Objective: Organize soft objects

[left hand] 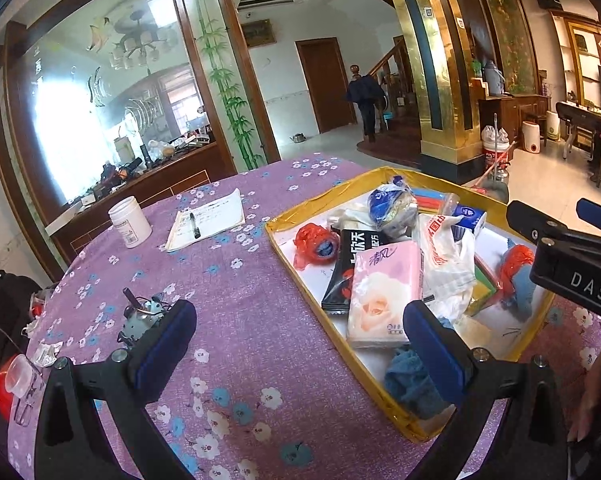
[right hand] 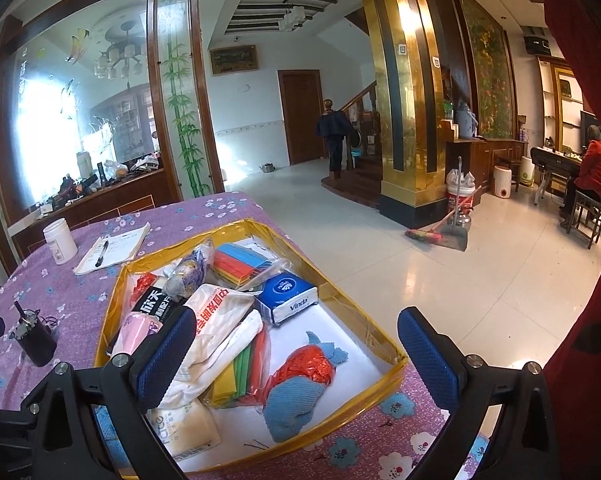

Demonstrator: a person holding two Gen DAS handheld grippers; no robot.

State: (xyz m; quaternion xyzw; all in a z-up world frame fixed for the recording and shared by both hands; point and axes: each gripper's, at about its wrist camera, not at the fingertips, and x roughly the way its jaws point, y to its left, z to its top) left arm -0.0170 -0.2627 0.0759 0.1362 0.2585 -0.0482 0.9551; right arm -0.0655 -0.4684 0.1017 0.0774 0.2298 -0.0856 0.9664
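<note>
A gold-rimmed tray (left hand: 300,208) (right hand: 108,320) on the purple flowered tablecloth holds several soft items: a pink tissue pack (left hand: 384,292), a blue Vinda tissue pack (right hand: 288,296), white plastic bags (right hand: 220,320), a blue cloth with red wrap (right hand: 296,388) and coloured cloths (right hand: 244,264). My left gripper (left hand: 296,344) hovers open over the tray's near left corner, with nothing between its fingers. My right gripper (right hand: 292,356) stands wide open above the tray's near end, over the blue cloth, touching nothing. Its black body (left hand: 572,264) shows at the right of the left wrist view.
On the cloth to the left of the tray lie a notebook with a pen (left hand: 204,224), a white jar (left hand: 130,222) and a small motor (left hand: 144,316). A clear cup and clutter (left hand: 18,376) sit at the table's left edge. Open tiled floor (right hand: 460,280) lies to the right.
</note>
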